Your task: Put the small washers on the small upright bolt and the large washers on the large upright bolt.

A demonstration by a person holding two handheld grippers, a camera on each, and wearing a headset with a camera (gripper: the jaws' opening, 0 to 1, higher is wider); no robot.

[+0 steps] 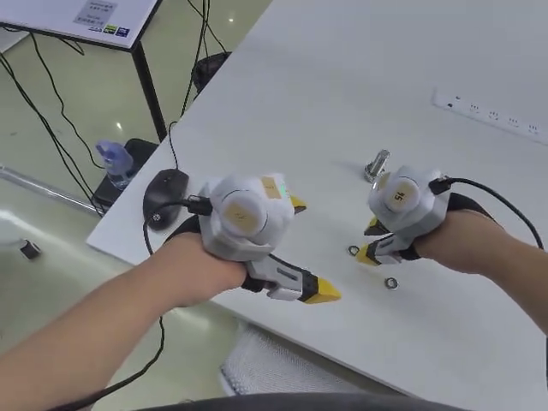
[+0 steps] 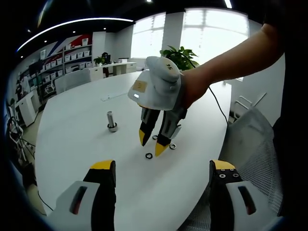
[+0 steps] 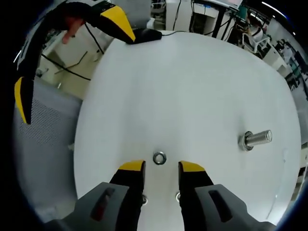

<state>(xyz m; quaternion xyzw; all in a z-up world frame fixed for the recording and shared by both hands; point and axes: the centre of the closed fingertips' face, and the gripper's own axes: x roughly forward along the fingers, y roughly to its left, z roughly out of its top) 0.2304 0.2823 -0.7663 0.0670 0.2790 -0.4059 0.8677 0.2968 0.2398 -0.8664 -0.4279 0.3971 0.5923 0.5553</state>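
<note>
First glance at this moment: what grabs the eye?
The right gripper hangs tips-down over loose washers near the front edge of the white table, jaws open. An upright bolt stands just beyond it. The left gripper is held alongside, jaws spread wide.

Your right gripper point(image 3: 161, 167) half hides two washers point(image 3: 178, 196) under its jaws, and in the head view it covers part of the bolt point(image 1: 378, 160).
</note>
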